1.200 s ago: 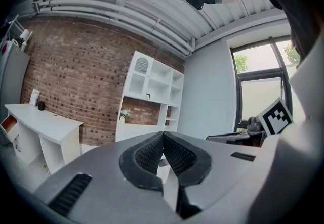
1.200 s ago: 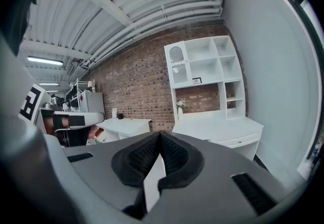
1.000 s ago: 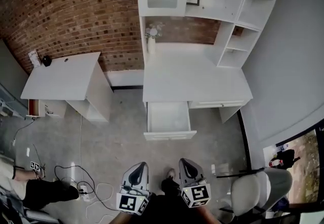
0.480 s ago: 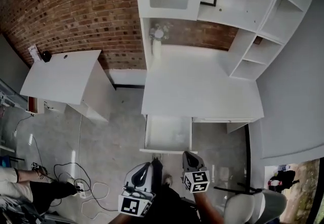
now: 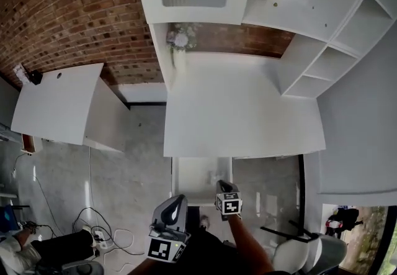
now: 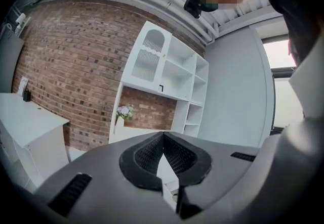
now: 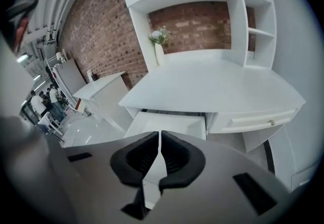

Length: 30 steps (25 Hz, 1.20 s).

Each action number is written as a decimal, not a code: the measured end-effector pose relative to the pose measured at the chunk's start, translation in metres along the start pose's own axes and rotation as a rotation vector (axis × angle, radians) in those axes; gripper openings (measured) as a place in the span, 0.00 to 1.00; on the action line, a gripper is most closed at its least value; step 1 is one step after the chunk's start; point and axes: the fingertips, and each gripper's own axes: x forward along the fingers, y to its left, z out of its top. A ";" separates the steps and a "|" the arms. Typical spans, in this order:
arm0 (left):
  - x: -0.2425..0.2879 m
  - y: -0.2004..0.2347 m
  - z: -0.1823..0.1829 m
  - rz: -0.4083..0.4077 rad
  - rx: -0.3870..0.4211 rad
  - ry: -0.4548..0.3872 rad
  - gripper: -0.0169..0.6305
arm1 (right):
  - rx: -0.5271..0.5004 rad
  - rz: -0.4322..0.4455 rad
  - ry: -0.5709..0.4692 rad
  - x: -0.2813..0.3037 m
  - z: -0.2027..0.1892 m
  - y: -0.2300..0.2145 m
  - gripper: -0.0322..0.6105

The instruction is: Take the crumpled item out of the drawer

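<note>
Right gripper [image 7: 160,134] fingers opening, empty; left gripper [image 6: 163,137] fingers together.

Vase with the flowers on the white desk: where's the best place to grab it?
Grip the tall, slim white vase around its plain body, below the pale flowers. It stands upright at the back left of the white desk, beside the shelf unit's side panel and before the brick wall, so coming level from the front looks best; the blooms block the top.
</note>
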 end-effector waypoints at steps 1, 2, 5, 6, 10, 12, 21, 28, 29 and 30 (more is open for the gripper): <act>0.011 0.007 0.000 0.002 -0.002 0.007 0.06 | 0.022 -0.003 0.034 0.018 -0.006 -0.005 0.11; 0.021 0.015 -0.001 0.004 -0.004 0.016 0.06 | 0.049 -0.006 0.069 0.036 -0.012 -0.010 0.12; 0.048 0.036 -0.006 0.013 -0.027 0.036 0.06 | 0.126 -0.022 0.172 0.082 -0.032 -0.023 0.17; 0.057 0.042 -0.008 0.014 -0.032 0.041 0.06 | 0.148 -0.031 0.203 0.095 -0.037 -0.027 0.19; 0.081 0.063 -0.021 0.013 -0.041 0.081 0.06 | 0.231 -0.072 0.342 0.137 -0.070 -0.047 0.27; 0.091 0.071 -0.029 0.013 -0.046 0.102 0.06 | 0.259 -0.092 0.401 0.154 -0.088 -0.056 0.30; 0.111 0.099 -0.058 0.032 -0.069 0.128 0.06 | 0.338 -0.133 0.563 0.199 -0.149 -0.071 0.35; 0.110 0.106 -0.066 0.040 -0.071 0.146 0.06 | 0.361 -0.153 0.599 0.206 -0.158 -0.082 0.22; 0.109 0.106 -0.067 0.042 -0.070 0.142 0.06 | 0.364 -0.149 0.599 0.206 -0.158 -0.081 0.18; 0.108 0.107 -0.067 0.045 -0.073 0.139 0.06 | 0.363 -0.143 0.599 0.206 -0.157 -0.081 0.13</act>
